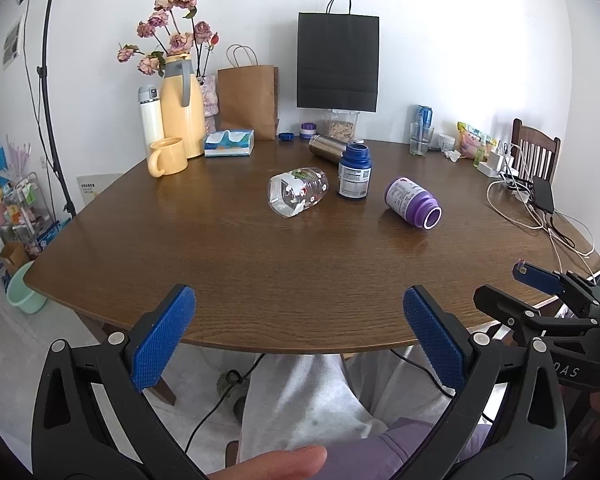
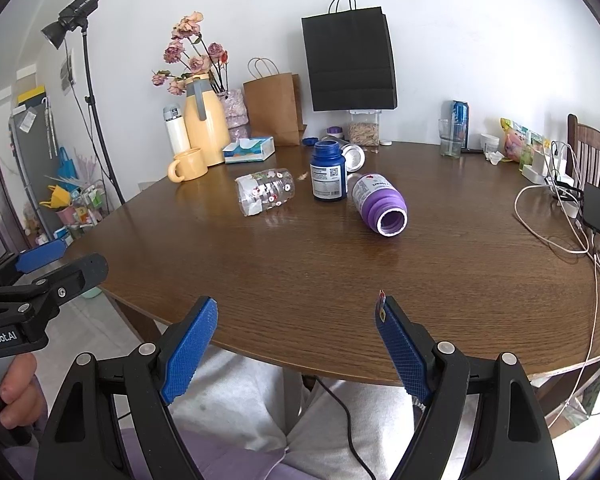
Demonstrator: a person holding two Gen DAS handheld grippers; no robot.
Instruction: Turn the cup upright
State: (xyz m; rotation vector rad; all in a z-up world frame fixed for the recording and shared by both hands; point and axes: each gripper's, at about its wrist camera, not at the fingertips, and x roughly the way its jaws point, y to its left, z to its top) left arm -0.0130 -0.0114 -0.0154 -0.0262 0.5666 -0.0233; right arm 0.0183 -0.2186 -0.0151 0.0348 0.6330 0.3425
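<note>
Nothing of the flip looks done yet: the clear patterned cup [image 1: 299, 191] lies on its side mid-table, just left of an upright blue bottle [image 1: 354, 171], while the left gripper [image 1: 296, 334] and right gripper [image 2: 296, 344] hover at the near edge, both spread apart and empty. The round wooden table [image 1: 260, 272] is cluttered at the back against a white wall, with a toppled purple bottle [image 1: 413, 202] and charger cables [image 1: 540, 216] to the right.

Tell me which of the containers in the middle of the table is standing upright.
The dark blue bottle with the white label. It stands on its base, while the clear patterned cup left of it and the purple bottle right of it both lie on their sides.
</note>
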